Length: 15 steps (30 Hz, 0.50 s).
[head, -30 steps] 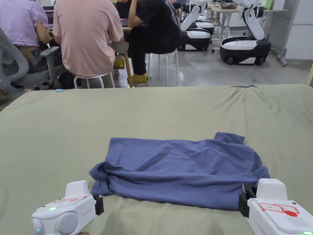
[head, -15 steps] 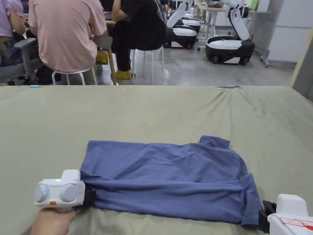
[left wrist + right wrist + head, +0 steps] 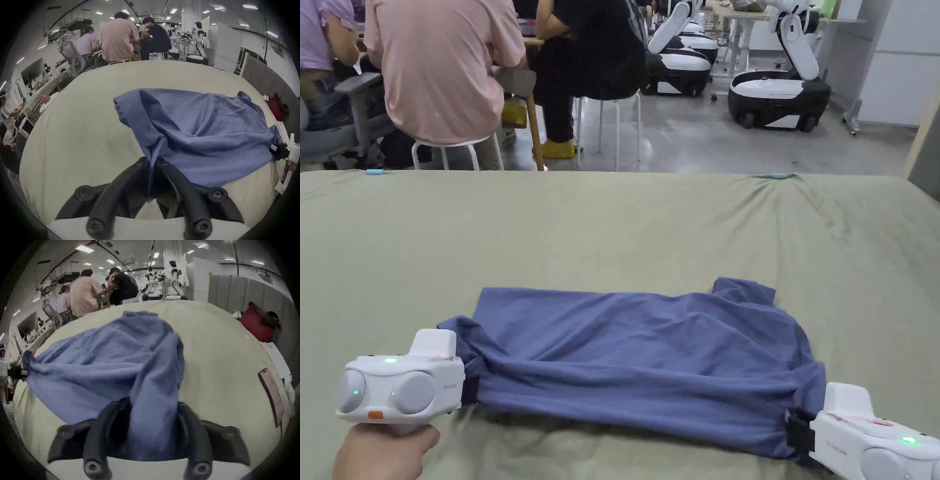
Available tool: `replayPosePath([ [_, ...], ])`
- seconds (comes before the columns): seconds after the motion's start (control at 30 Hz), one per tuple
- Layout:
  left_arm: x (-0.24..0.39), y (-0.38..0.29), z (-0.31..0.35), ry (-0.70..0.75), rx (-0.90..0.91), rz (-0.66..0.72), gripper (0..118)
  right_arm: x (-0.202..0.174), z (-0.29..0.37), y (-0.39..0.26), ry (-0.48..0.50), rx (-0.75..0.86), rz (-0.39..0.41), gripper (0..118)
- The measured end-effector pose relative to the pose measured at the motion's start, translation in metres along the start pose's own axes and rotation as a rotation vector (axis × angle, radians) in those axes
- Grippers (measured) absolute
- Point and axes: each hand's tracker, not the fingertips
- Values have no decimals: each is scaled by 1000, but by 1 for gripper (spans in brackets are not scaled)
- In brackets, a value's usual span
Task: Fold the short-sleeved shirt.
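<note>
Shirt: the blue short-sleeved shirt (image 3: 650, 359) is lying across the near half of the table (image 3: 612, 237), wrinkled, with its near edge hanging just off the green cover between the two grippers.

Left gripper: the left gripper (image 3: 151, 164) is clamping a bunched corner of the shirt at the near left end; in the left gripper view the cloth is running down between the two closed jaws.

Right gripper: the right gripper (image 3: 153, 404) is taking in the near right corner. Cloth is draping thickly between its jaws in the right gripper view, but the jaws are standing fairly wide and the frame is blurred, so whether both are pressing cannot be told.

Progress: the shirt is looking like it is already doubled lengthwise once, a long band with one sleeve (image 3: 744, 289) poking out at the far right corner. That is a judgement from the outline only.

Left to do: the near edge is waiting to be carried toward the far edge, then likely a crosswise fold, and the creases are asking for smoothing.

Hard to see: the shirt's collar and second sleeve are tucked out of sight somewhere in the folds. The right gripper body is being cut off by the near right corner of the head view.

Background: people (image 3: 444, 69) are sitting beyond the table's far edge.
</note>
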Motion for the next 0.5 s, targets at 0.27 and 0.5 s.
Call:
replayPosePath([
  [0.27,-21,-28,52,-90,12,107,7,17,82,24,40,0,87,8],
  [0.5,-19,-74,38,-86,-36,179,23,-5,64,-5,29,-63,124,18],
])
